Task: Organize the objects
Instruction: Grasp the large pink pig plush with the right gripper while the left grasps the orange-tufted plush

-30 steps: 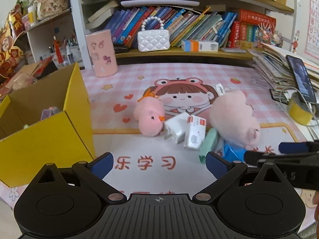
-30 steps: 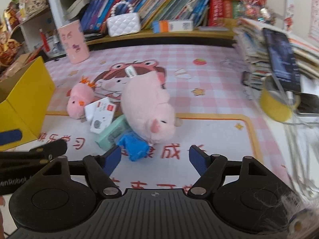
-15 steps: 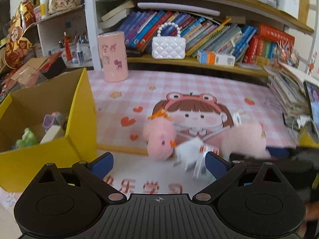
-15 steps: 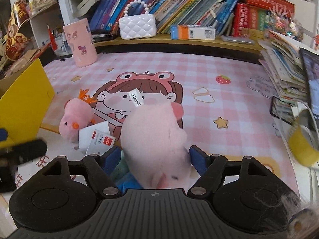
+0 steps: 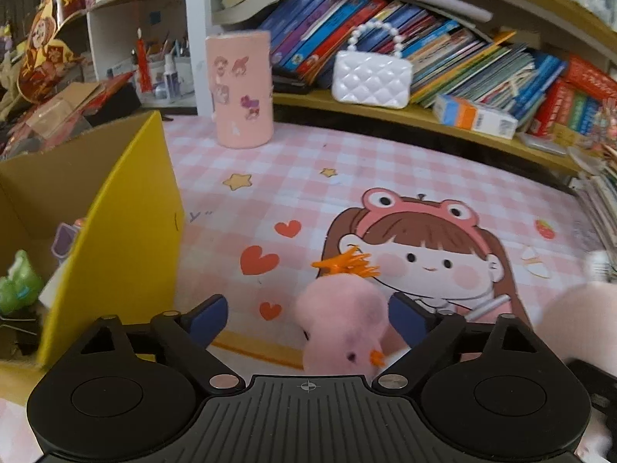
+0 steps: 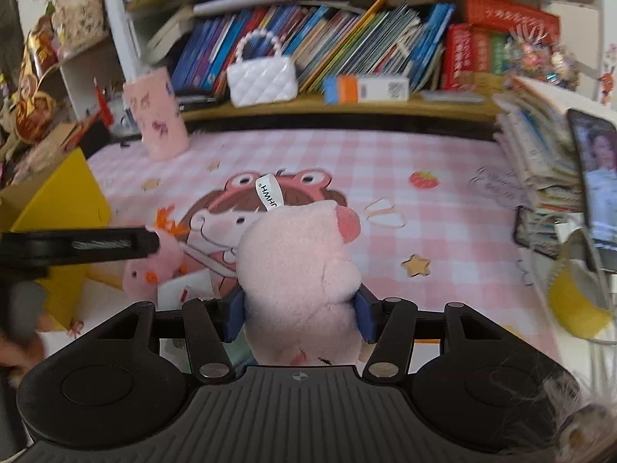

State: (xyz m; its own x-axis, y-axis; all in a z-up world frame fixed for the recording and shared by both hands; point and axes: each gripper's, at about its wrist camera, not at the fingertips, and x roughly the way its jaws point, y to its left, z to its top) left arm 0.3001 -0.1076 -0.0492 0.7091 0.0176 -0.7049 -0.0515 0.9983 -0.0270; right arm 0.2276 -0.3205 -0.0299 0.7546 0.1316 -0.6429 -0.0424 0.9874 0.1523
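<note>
A small pink chick plush (image 5: 339, 320) with an orange crest lies on the pink mat. My left gripper (image 5: 308, 322) straddles it with its jaws closing; the chick lies against the right finger, and a gap remains at the left one. My right gripper (image 6: 300, 314) is closing on a larger pink pig plush (image 6: 297, 262), and both blue pads touch its sides. The pig's edge shows at the right of the left wrist view (image 5: 578, 320). An open yellow box (image 5: 115, 250) with small items inside stands to the left. One finger (image 6: 115, 245) of the left gripper crosses the right wrist view.
White packets (image 6: 185, 289) lie by the chick. A pink cup (image 5: 241, 88) and a white purse (image 5: 372, 79) stand at the back by shelves of books. At the right are a paper stack (image 6: 540, 154), a phone (image 6: 595, 169) and a yellow tape roll (image 6: 574, 305).
My left gripper has moved forward over the mat until the chick sits between its jaws. The right gripper's jaws have narrowed onto the pig, which now fills the gap.
</note>
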